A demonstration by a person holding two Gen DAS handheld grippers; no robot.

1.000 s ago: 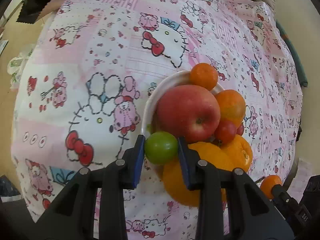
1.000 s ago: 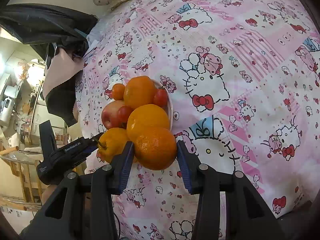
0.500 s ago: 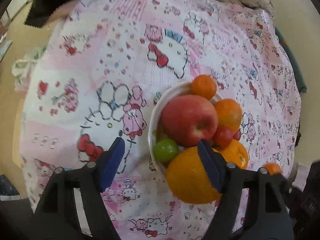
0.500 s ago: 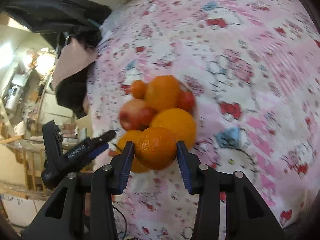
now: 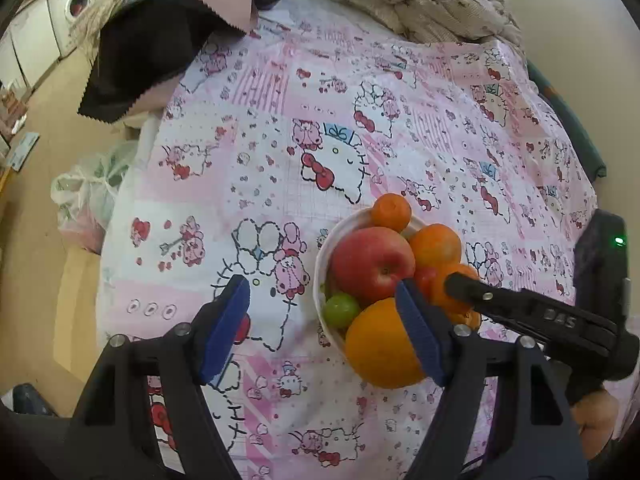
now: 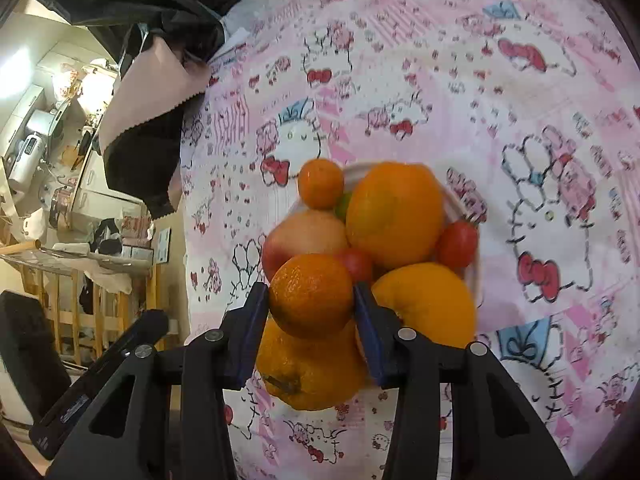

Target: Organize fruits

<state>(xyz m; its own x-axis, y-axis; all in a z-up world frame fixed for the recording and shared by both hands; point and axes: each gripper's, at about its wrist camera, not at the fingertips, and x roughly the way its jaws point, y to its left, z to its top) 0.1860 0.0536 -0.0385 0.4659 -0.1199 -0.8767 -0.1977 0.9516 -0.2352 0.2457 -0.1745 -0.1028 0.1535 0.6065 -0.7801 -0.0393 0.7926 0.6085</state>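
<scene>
A white bowl [image 5: 320,264] on the pink cartoon-print bedspread is heaped with fruit: a red apple [image 5: 370,264], a big orange [image 5: 380,344], a small mandarin [image 5: 391,212] and a green fruit [image 5: 341,310] at the near rim. My left gripper [image 5: 320,296] hangs open above the bowl's left edge, with nothing between its pads. My right gripper [image 6: 310,300] is shut on a mandarin [image 6: 310,296] and holds it over the pile, above a lumpy orange [image 6: 308,372] and beside the apple [image 6: 304,236]. In the left wrist view, its finger [image 5: 480,294] reaches in from the right.
A black and pink cloth [image 5: 152,40] drapes over the bed's far left corner, and a beige bundled blanket [image 5: 420,4] lies at the far edge. A plastic bag [image 5: 88,196] sits on the floor to the left. Open bedspread lies left of and beyond the bowl.
My left gripper opened, left the green fruit in the bowl, and rose away. My right gripper carried its mandarin in over the heaped fruit.
</scene>
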